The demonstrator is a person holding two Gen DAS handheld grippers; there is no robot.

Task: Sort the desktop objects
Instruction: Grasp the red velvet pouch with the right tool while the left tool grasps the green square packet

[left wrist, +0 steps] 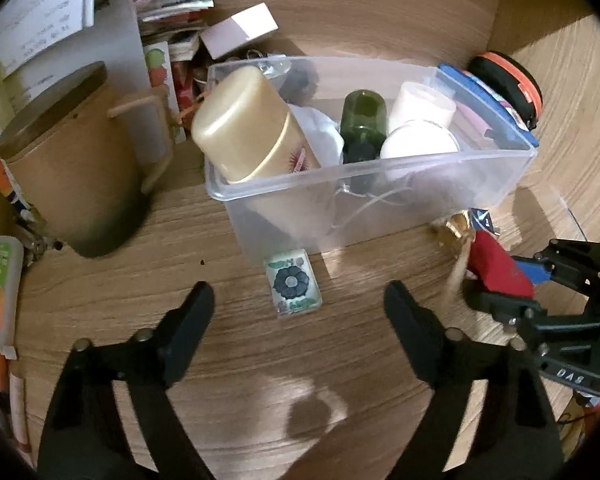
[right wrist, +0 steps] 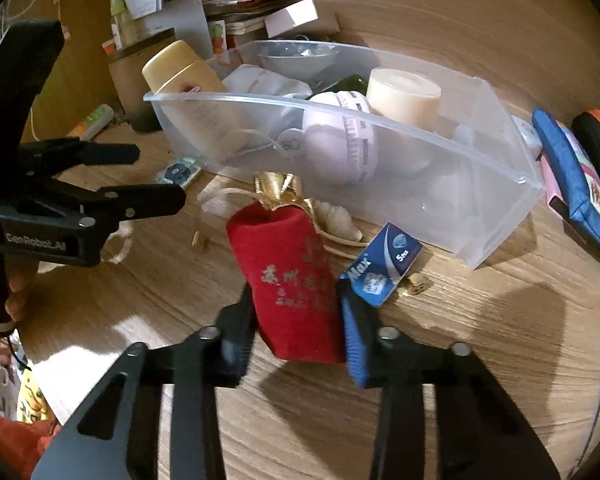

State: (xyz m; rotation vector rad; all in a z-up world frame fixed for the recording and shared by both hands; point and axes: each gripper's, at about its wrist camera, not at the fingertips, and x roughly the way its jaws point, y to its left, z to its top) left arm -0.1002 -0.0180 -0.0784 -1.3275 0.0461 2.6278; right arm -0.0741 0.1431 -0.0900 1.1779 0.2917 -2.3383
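Red pouch (right wrist: 296, 280) clamped in the right gripper (right wrist: 300, 324)
Soft velvet, gold-lined neck; left gripper (left wrist: 300, 308) spread apart over a glossy flower tile (left wrist: 293, 285) beside the clear plastic bin (left wrist: 380, 184)

The desk (left wrist: 260, 360) is matt wood grain; the bin (right wrist: 480, 216) frosted clear plastic; the red pouch (right wrist: 292, 280) looks like soft velvety cloth.

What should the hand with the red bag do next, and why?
Probably lift it. The right gripper is shut on the red pouch, which seems to still rest on the desk. The clear bin sits just behind with its top open, so raising the pouch clear of the rim looks like the natural next step.
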